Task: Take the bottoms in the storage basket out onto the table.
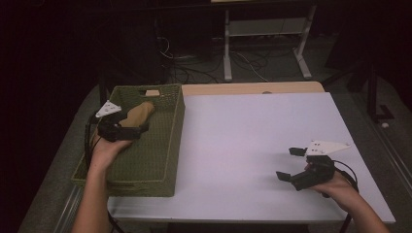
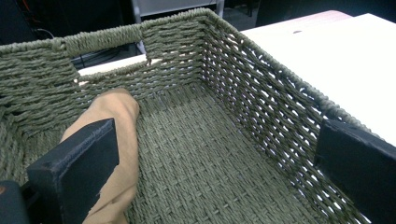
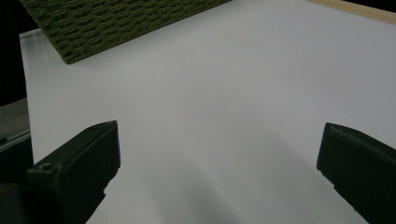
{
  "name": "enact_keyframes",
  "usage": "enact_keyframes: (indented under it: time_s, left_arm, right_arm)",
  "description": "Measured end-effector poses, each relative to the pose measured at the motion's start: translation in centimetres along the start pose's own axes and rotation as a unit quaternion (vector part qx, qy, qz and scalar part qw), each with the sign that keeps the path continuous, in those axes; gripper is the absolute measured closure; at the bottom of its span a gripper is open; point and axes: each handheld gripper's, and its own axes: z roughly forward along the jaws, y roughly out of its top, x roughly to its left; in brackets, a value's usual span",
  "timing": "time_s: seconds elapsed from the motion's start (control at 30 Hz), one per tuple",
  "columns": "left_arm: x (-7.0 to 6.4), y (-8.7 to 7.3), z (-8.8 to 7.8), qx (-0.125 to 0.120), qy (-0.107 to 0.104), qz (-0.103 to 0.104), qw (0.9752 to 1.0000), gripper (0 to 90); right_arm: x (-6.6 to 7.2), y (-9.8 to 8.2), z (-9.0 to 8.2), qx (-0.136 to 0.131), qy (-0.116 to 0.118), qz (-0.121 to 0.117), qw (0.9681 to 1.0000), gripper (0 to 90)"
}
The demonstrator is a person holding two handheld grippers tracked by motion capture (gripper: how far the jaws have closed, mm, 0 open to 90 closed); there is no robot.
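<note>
Left gripper [image 2: 210, 172] sits inside the woven green basket [image 2: 261, 88], fingers [image 2: 79, 163] spread wide, one at 8 o'clock, other at 4 o'clock. Tan cloth [image 2: 119, 140] lies on the basket floor along the left wall, running from 10 o'clock down past the left finger, touching it or v. close, can't tell which. Handle cutout in far wall at 11 o'clock. White table [image 2: 336, 51] beyond the rim at 2 o'clock.
</note>
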Motion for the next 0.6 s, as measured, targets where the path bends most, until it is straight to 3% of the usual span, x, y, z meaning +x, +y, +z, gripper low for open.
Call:
enact_keyframes:
  time_s: [0.2, 0.6]
  left_arm:
    - [0.4, 0.5, -0.1, -0.002, 0.003, -0.004, 1.0, 0.2]
    - [1.0, 1.2, 0.3, 0.001, 0.015, -0.007, 0.9999, 0.2]
  right_arm:
    - [-0.3, -0.7, 0.3, 0.003, -0.005, 0.012, 0.9999, 0.1]
    - [-0.8, -1.8, 0.1, 0.004, -0.009, 0.014, 0.9999, 0.1]
